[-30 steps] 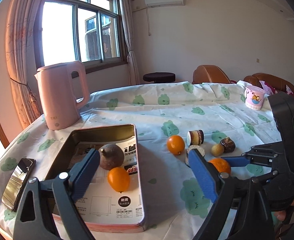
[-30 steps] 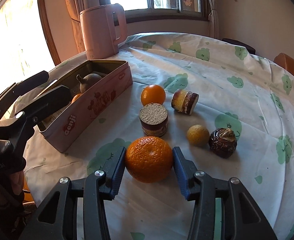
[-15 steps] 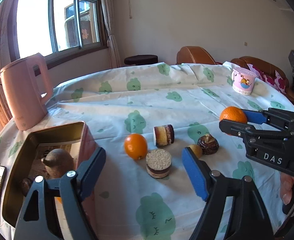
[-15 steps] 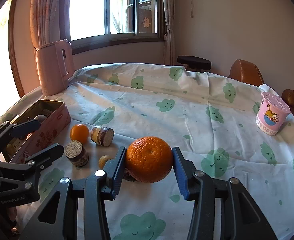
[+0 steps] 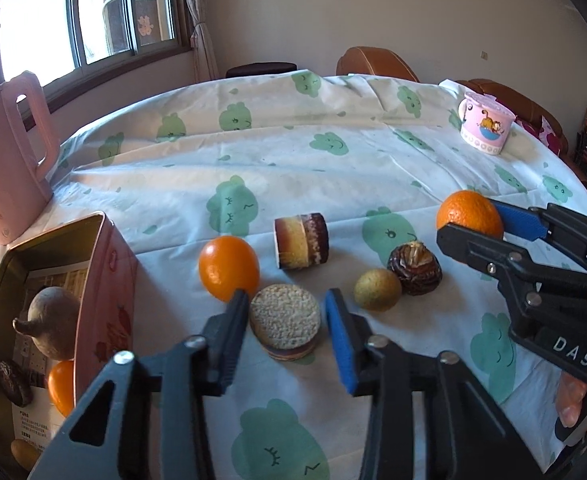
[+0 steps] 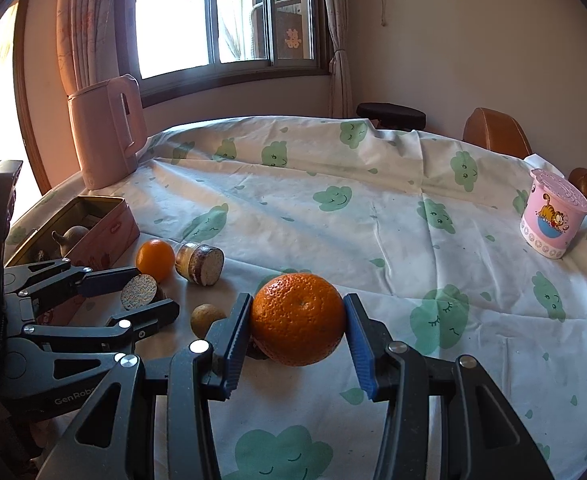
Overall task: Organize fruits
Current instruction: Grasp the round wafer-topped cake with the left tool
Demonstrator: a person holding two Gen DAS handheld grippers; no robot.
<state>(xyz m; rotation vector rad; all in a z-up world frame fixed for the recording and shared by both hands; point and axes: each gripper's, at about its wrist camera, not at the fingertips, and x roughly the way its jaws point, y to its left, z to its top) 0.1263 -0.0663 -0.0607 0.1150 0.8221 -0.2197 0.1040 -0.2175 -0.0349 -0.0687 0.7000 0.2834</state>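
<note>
**Inspector A:** Firstly, the grippers. Nearest, the left gripper [image 5: 287,312] stands spread around the round biscuit-topped cake [image 5: 284,327], a finger on each side; whether the pads touch it cannot be told.

**Inspector B:** Noted. The right gripper [image 6: 297,326] is clamped on the large orange [image 6: 297,319], held above the tablecloth [image 6: 373,220], right of the cake.

**Inspector A:** Just beyond the cake: small orange [image 5: 228,267], layered roll [image 5: 301,241], yellow-green fruit [image 5: 377,290] and dark brown fruit [image 5: 414,267].

**Inspector B:** Left of the cake, the open tin [image 5: 105,280] holds a brown stemmed fruit [image 5: 53,328] and another orange [image 5: 60,386]. Farther back, pink kettle [image 5: 7,160]; far right, pink cup [image 5: 485,128].
</note>
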